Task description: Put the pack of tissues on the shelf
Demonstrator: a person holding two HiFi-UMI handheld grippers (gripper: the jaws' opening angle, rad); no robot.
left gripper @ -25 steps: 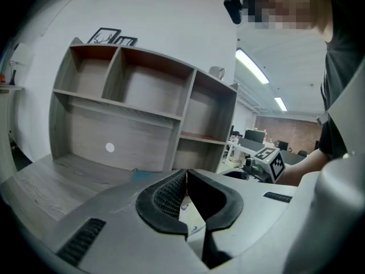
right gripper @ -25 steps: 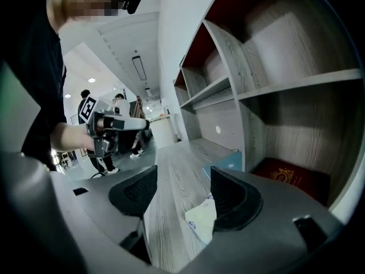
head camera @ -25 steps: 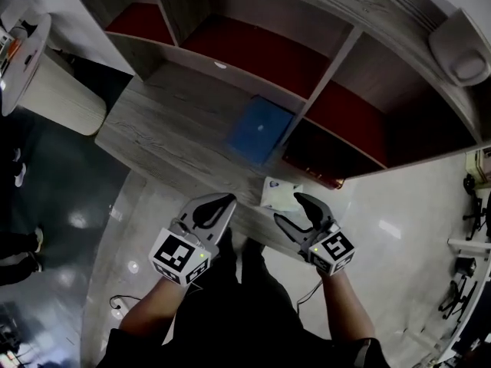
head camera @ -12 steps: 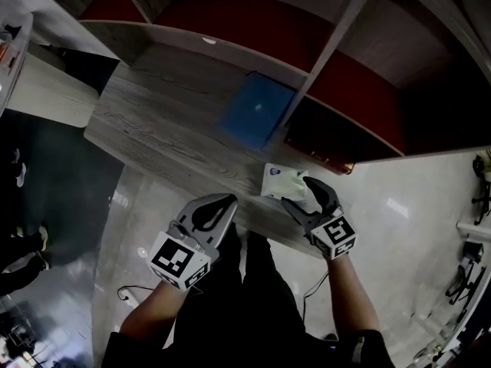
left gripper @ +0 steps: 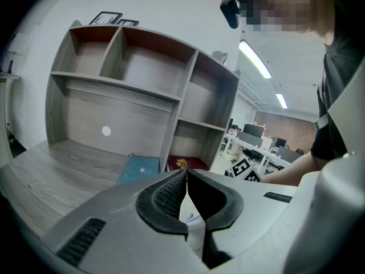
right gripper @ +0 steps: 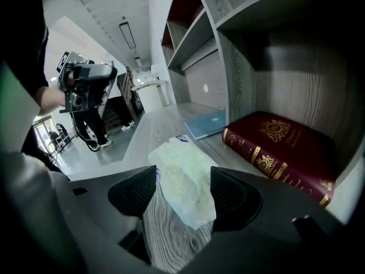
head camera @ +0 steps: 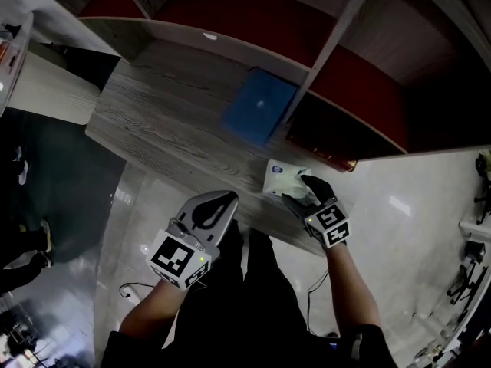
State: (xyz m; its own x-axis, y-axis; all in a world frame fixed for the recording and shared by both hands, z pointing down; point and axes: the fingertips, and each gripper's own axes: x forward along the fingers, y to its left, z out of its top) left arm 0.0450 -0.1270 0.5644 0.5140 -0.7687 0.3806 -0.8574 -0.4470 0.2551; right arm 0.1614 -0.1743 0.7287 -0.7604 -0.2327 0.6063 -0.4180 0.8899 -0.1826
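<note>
Pack of tissues (head camera: 282, 181) lies flat at the near right edge of the desk (head camera: 169, 121), just before the shelf (head camera: 337, 37); the right gripper (head camera: 298, 190) covers its near end in the head view. That gripper's jaws stand wide, straddling the pack. Left gripper (head camera: 227, 198): jaws closed, empty. Red book (right gripper: 285, 147) partly shadowed.

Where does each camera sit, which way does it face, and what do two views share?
Head view: on the person's head, looking down at the desk; both forearms, left gripper and right gripper show.
Left gripper view: on the left gripper, facing the shelf unit over its shut jaws; the person's arm shows.
Right gripper view: on the right gripper, facing along the desk, jaws apart around the pack of tissues, near a red book.
Shared: both gripper views show the blue book.
</note>
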